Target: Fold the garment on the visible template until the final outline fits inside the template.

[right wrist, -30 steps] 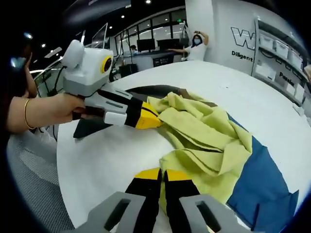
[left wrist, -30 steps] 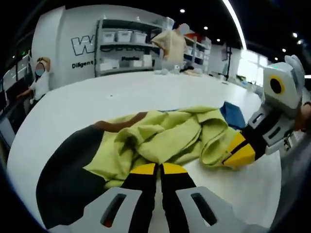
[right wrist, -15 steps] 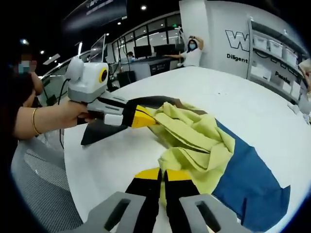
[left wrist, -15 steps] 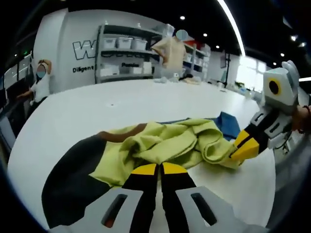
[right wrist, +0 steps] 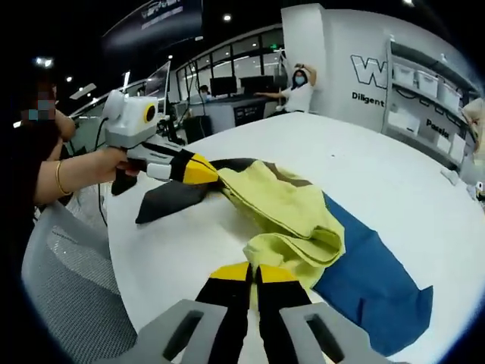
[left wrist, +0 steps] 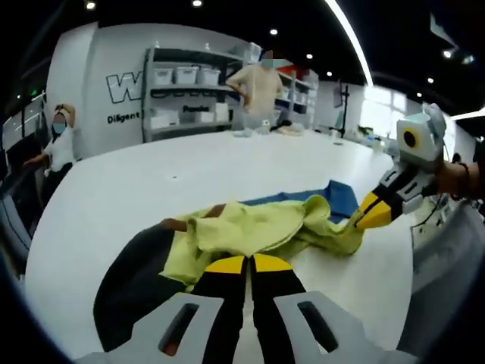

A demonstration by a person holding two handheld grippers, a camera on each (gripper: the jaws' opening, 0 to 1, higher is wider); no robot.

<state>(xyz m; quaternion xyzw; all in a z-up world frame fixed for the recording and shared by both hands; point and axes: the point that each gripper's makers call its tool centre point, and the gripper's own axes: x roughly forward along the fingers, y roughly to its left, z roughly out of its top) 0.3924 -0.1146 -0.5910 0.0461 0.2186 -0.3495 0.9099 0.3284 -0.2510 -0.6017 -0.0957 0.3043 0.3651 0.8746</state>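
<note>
A yellow-green garment (left wrist: 250, 231) lies stretched in a band across a flat template whose near part is dark (left wrist: 136, 284) and far part blue (left wrist: 333, 199). My left gripper (left wrist: 248, 264) is shut on the garment's near edge. In the same view my right gripper (left wrist: 369, 214) grips the other end at the right. In the right gripper view the garment (right wrist: 284, 208) runs from my right gripper (right wrist: 252, 271), shut on its folded edge, to my left gripper (right wrist: 201, 170), held by a hand (right wrist: 95, 168). The blue part (right wrist: 364, 269) lies right, the dark part (right wrist: 173, 196) left.
The round white table (left wrist: 189, 163) stretches far behind the garment. Shelving with bins (left wrist: 189, 91) stands beyond it, with a person (left wrist: 258, 83) beside it and another person (left wrist: 54, 144) at the left. A grey mesh chair (right wrist: 64, 280) sits by the table edge.
Both grippers have pulled apart, drawing the bunched garment out into a longer, flatter band. More of the blue and dark template shows.
</note>
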